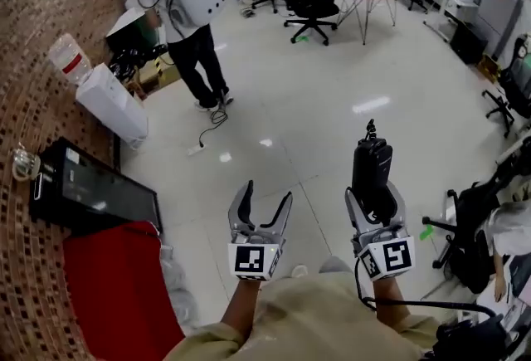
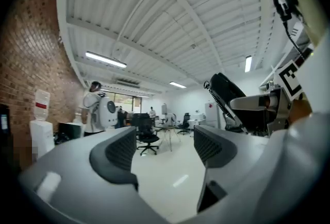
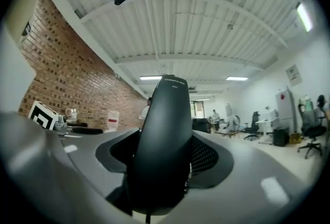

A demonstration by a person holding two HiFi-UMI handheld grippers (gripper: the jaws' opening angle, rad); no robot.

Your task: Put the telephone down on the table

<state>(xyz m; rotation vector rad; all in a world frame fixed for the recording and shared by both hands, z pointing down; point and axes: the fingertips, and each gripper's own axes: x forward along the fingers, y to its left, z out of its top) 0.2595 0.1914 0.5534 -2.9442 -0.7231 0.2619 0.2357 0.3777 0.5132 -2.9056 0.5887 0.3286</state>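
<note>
Fingers of the right gripper are pinched narrow on the black, smooth plastic telephone handset, w/ the ribbed pads either side of its lower part. Most of the handset sticks out past the fingertips, w/ a stubby antenna at the far end. Just left of them, the left gripper has its fingers spread wide w/ nothing between, only floor beyond. The handset is up in the air over the pale glossy floor, not near any tabletop.

Handling, as a guess: stiff shell, fairly light, glossy so prob. slippery. W/ so much length beyond the pads it could pivot if bumped. Mid-body across the narrow sides looks the best hold; lay it flat, not on end.

Containers: none by the fingers. Well ahead and left of the left fingers, a clear water jug sits on a white dispenser; fill level can't be told. A red-covered surface lies left of and below the left fingers, maybe the table.
</note>
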